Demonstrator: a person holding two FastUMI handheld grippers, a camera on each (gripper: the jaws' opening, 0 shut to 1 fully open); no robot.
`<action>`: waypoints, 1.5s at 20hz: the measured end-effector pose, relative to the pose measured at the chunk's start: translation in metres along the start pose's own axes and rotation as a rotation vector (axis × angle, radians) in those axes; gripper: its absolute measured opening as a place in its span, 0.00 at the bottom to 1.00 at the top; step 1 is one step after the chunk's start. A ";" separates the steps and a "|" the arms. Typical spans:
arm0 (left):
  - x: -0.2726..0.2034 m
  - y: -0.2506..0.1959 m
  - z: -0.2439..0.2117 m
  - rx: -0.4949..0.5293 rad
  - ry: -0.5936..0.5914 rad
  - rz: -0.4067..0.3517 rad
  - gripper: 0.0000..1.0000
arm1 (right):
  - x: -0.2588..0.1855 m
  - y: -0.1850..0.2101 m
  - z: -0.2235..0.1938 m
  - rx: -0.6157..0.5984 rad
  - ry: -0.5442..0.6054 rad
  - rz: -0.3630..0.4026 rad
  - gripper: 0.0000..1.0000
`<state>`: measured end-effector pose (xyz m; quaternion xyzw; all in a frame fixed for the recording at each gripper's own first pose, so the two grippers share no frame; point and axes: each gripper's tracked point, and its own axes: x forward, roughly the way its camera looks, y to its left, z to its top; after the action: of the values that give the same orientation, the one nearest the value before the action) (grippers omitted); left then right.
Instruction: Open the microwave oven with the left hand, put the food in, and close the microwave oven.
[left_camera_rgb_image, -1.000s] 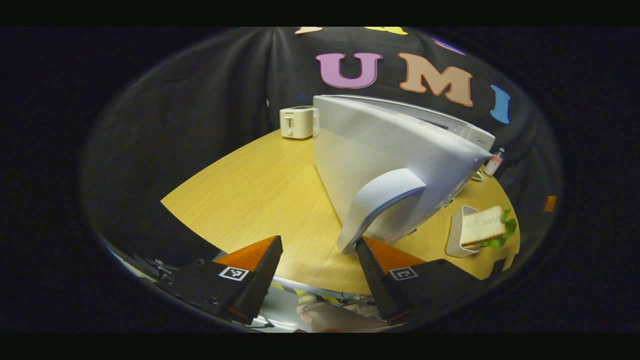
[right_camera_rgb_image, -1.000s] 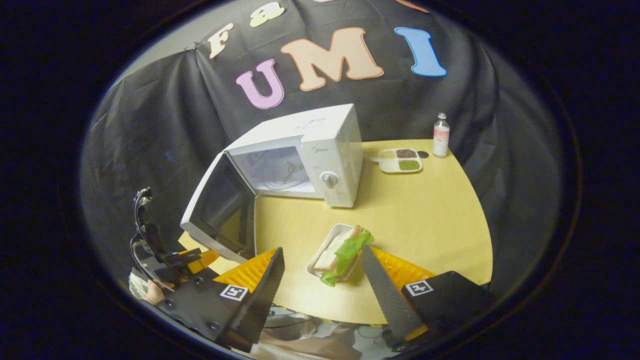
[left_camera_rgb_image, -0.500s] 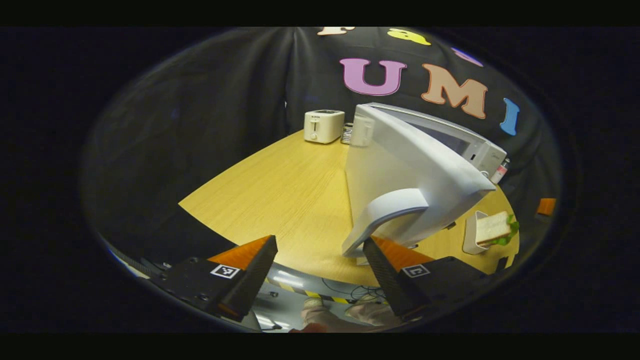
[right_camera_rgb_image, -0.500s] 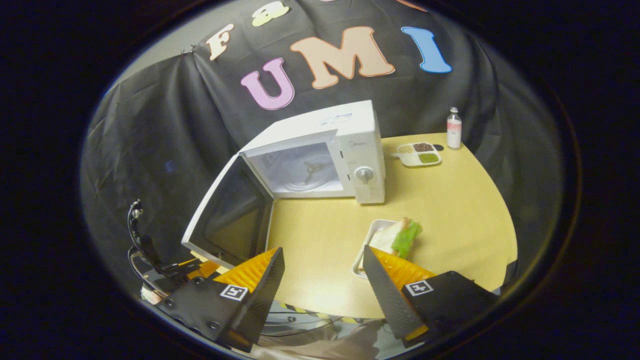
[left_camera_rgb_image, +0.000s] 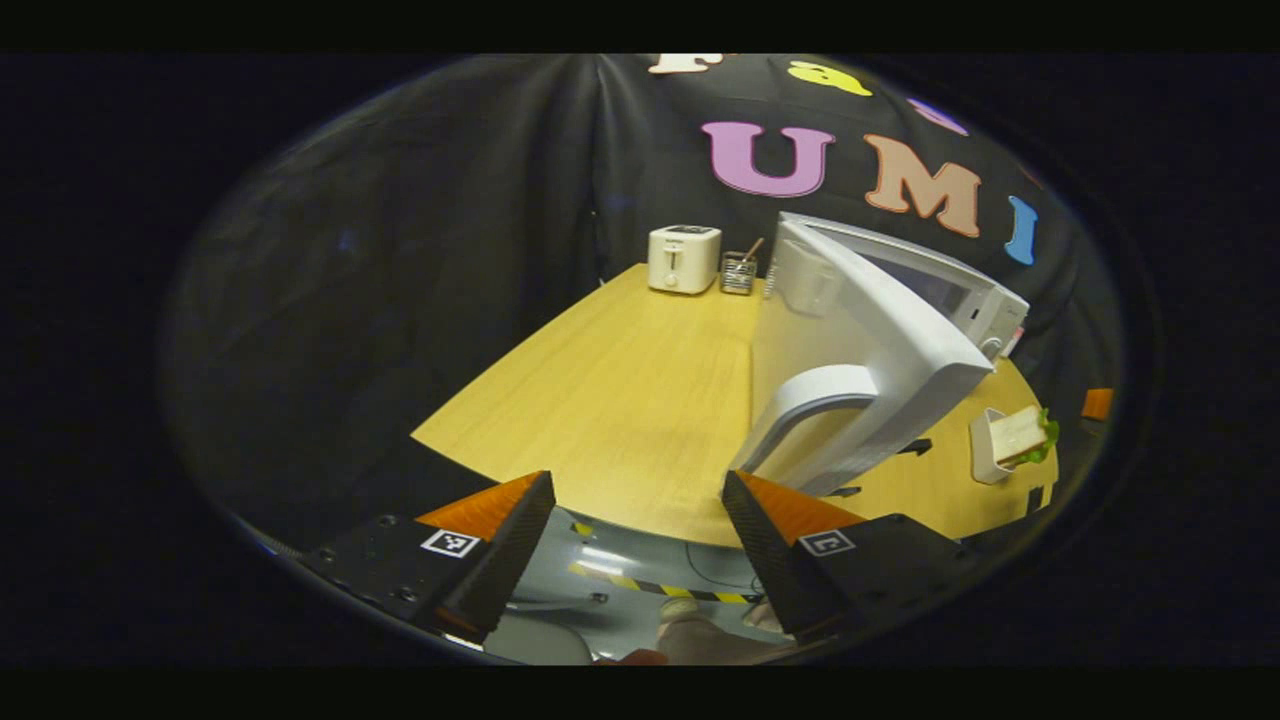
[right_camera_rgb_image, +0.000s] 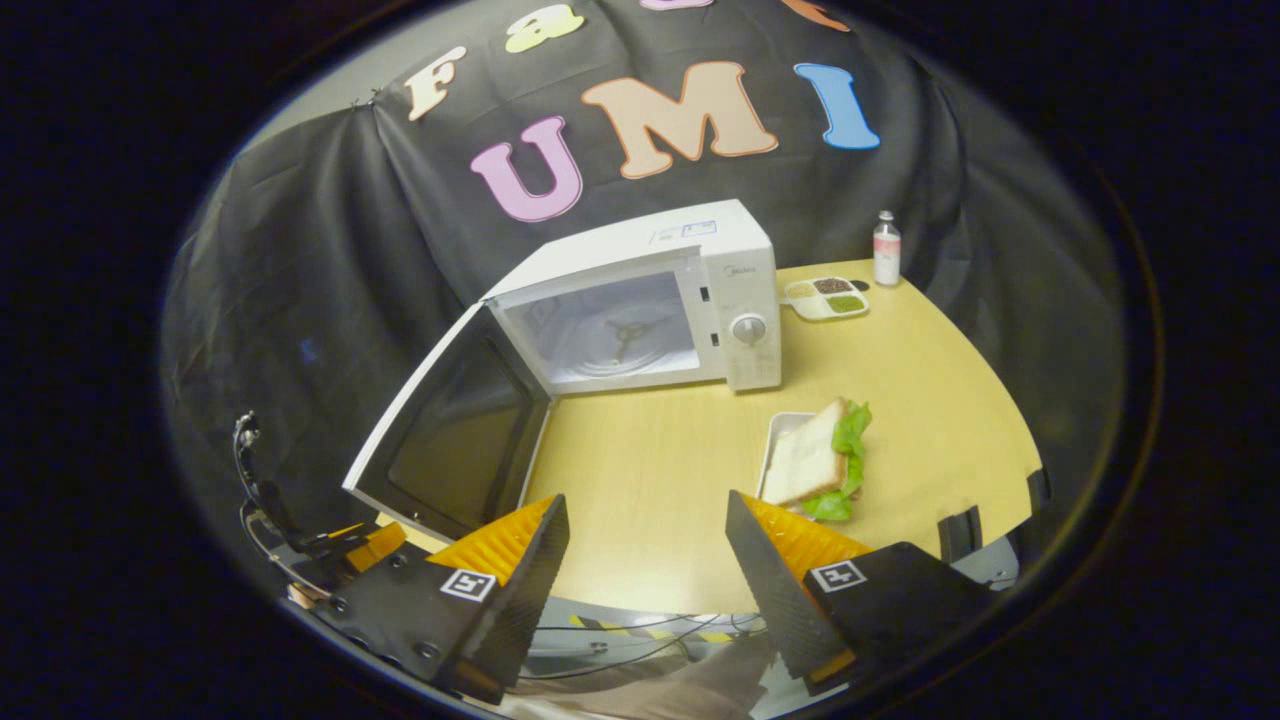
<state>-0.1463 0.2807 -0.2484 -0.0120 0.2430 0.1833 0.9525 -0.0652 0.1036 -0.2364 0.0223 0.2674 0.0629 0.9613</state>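
Note:
The white microwave (right_camera_rgb_image: 650, 300) stands on the wooden table with its door (right_camera_rgb_image: 450, 430) swung wide open and the cavity bare. A sandwich (right_camera_rgb_image: 815, 460) with lettuce lies in a small white tray (right_camera_rgb_image: 775, 435) in front of the microwave. My right gripper (right_camera_rgb_image: 645, 540) is open over the table's near edge, with the sandwich just beyond its right finger. In the left gripper view, my left gripper (left_camera_rgb_image: 640, 510) is open at the table's edge. The door's handle (left_camera_rgb_image: 800, 400) is a short way ahead of its right finger, apart from it. The sandwich (left_camera_rgb_image: 1018, 438) shows far right.
A toaster (left_camera_rgb_image: 683, 258) and a small holder with utensils (left_camera_rgb_image: 738, 272) stand at the table's far side. A bottle (right_camera_rgb_image: 886, 250) and a sectioned dish (right_camera_rgb_image: 826, 297) sit right of the microwave. The floor with striped tape (left_camera_rgb_image: 650, 585) lies below the table edge.
My left gripper has drawn back from the door handle, and the door has swung wider. My right gripper has shifted back and left, so the sandwich is no longer between its fingers.

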 end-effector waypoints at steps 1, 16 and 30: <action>-0.001 0.010 -0.001 -0.013 -0.001 0.010 0.99 | -0.001 0.001 -0.002 0.002 -0.003 -0.013 0.88; -0.068 0.010 0.059 -0.044 -0.162 0.097 0.99 | 0.005 -0.096 -0.002 0.114 0.106 -0.209 0.98; -0.101 -0.061 0.058 -0.197 -0.171 0.290 0.98 | 0.108 -0.181 -0.005 0.232 0.437 -0.134 0.98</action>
<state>-0.1804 0.1961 -0.1546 -0.0546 0.1414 0.3421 0.9274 0.0434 -0.0612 -0.3096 0.1006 0.4749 -0.0286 0.8738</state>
